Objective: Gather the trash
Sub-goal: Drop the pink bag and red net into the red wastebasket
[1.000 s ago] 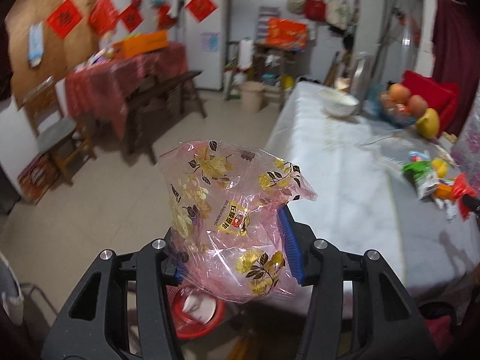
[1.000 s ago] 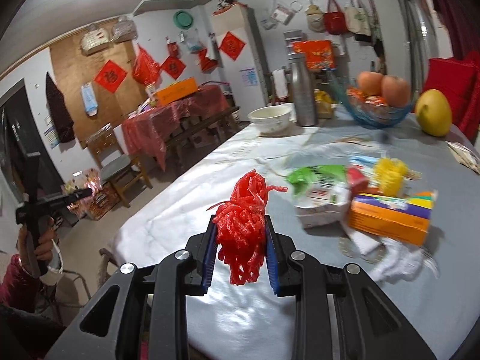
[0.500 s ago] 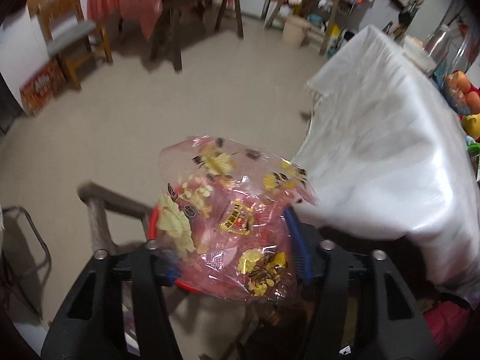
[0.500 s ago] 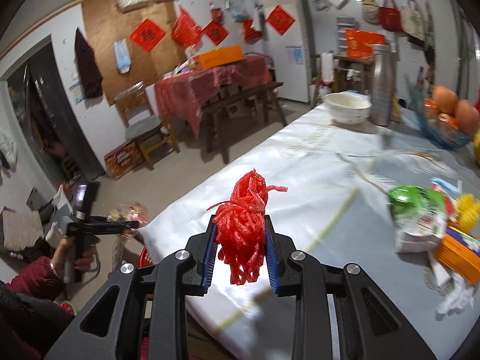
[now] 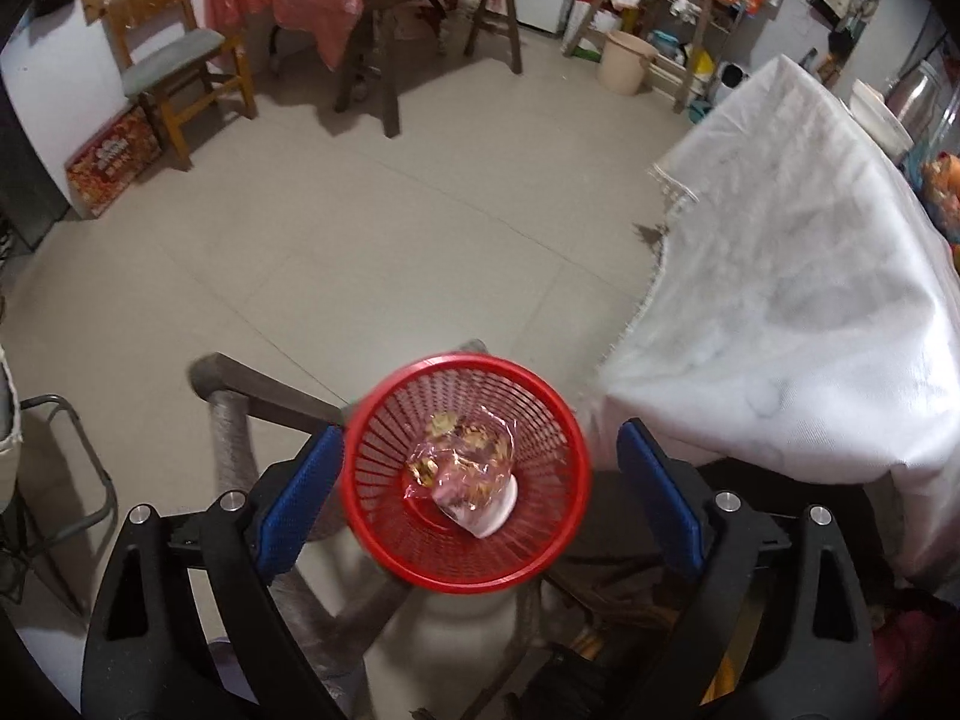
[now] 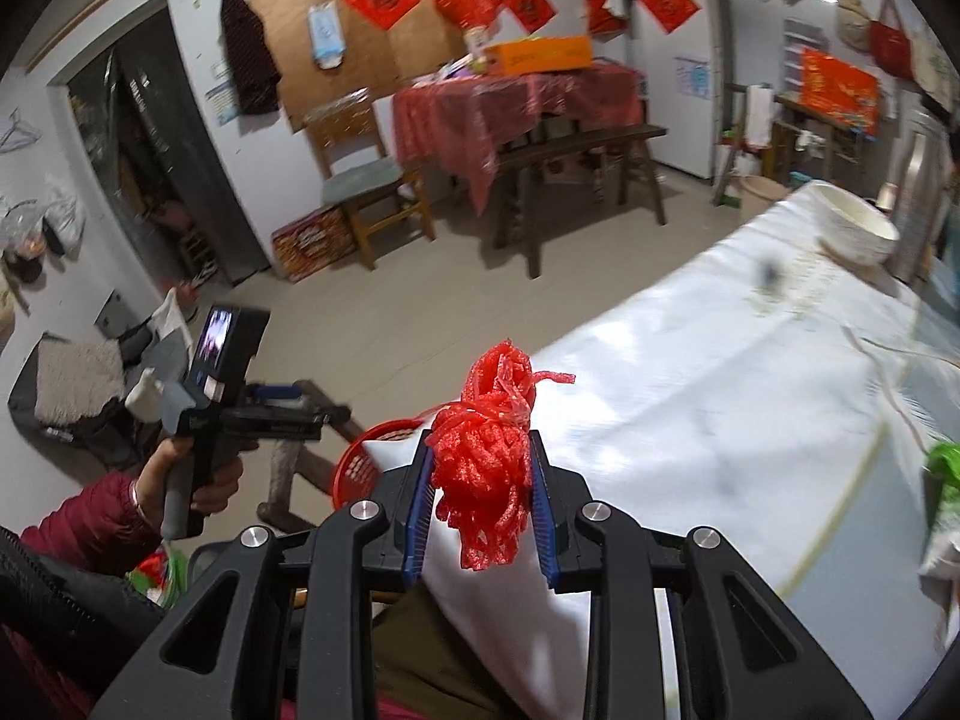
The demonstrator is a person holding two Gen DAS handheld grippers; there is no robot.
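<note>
Blue pads of the left claw point(image 5: 480, 504) are standing wide apart, having just been opening, with nothing pressed between them. Directly beyond the gap, the red mesh wastebasket point(image 5: 384, 546) is sitting on the floor point(image 5: 360, 252) below, and the pink flowered plastic bag point(image 5: 465, 468) is lying inside it on top of a white cup-like item point(image 5: 498, 519). At 3 o'clock of the basket, the white cloth of the worktop point(image 5: 780, 300) is hanging down over its edge. At 11 o'clock, far across the floor, a wooden chair point(image 5: 180, 78) is standing beside a cardboard box point(image 5: 114, 162).

The right claw point(image 6: 483, 510) is gripping a bunch of red netting point(image 6: 486, 456), the pads pressing on both its sides. It is hovering over the near edge of the worktop. At 9 o'clock in the right wrist view, the person's left hand point(image 6: 204, 474) is holding the other tool above the basket. At 2 o'clock a white bowl point(image 6: 852, 228) is resting on the worktop.
</note>
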